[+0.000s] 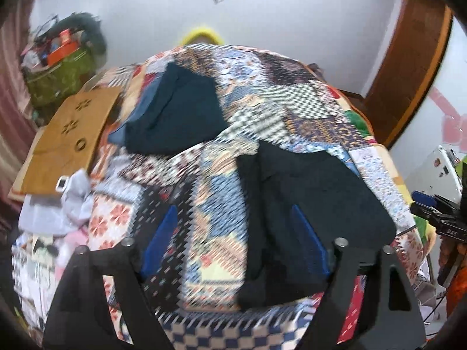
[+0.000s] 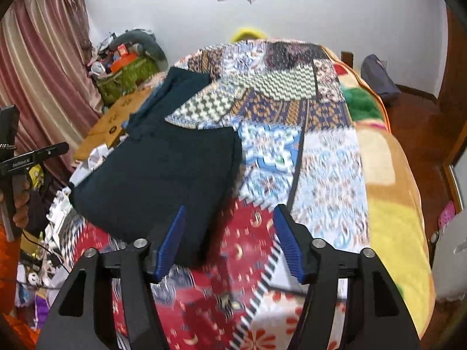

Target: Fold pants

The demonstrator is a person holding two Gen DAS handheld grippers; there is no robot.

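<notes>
Showing only rightward: maroon curtain [image 2: 43,67] beside pants [image 2: 163,175].

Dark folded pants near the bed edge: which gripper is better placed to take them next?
Probably left. The left gripper hangs open with the dark folded pants partly between its fingers; the right gripper frames mostly patchwork quilt.

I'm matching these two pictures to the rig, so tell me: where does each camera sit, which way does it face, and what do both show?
Left wrist: on the left gripper, angled down at the patchwork quilt and folded dark pants; own open blue-padded fingers show.
Right wrist: on the right gripper, angled down over the quilt; own open fingers, plus a hand at left.
Shared: the quilt, the pants, the farther dark garment, the green bag.
</notes>
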